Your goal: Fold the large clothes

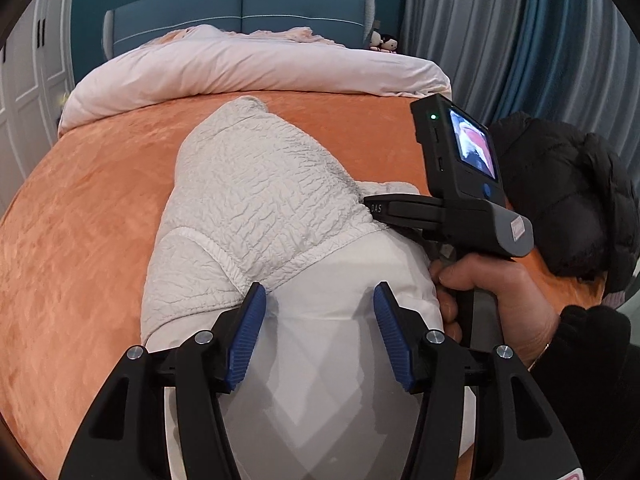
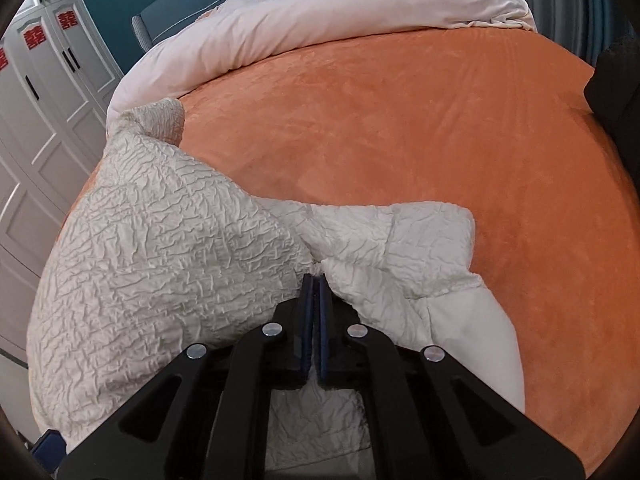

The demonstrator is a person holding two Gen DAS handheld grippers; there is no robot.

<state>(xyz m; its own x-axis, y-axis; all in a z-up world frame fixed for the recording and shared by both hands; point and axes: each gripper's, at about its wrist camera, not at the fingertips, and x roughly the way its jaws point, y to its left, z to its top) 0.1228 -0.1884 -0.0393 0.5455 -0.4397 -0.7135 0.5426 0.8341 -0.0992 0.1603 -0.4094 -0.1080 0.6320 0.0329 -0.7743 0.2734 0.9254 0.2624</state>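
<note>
A large white crinkled jacket (image 1: 256,184) lies bunched on the orange bedspread (image 1: 80,240), its smooth white lining (image 1: 320,344) turned up at the near end. My left gripper (image 1: 319,286) hovers over that lining with its blue pads (image 1: 246,332) wide apart; the lining bulges between them without being pinched. In the right wrist view my right gripper (image 2: 316,278) has its pads closed together on a puckered fold of the jacket (image 2: 160,248) near its middle. From the left wrist view, a hand (image 1: 496,296) holds the right gripper (image 1: 370,208), whose tips are tucked into the jacket's right edge.
A pale rolled duvet (image 1: 248,68) lies across the head of the bed by the blue headboard (image 1: 240,12). A black puffy coat (image 1: 560,192) sits at the bed's right edge. White wardrobe doors (image 2: 40,120) stand to the left, grey-blue curtains (image 1: 520,32) to the right.
</note>
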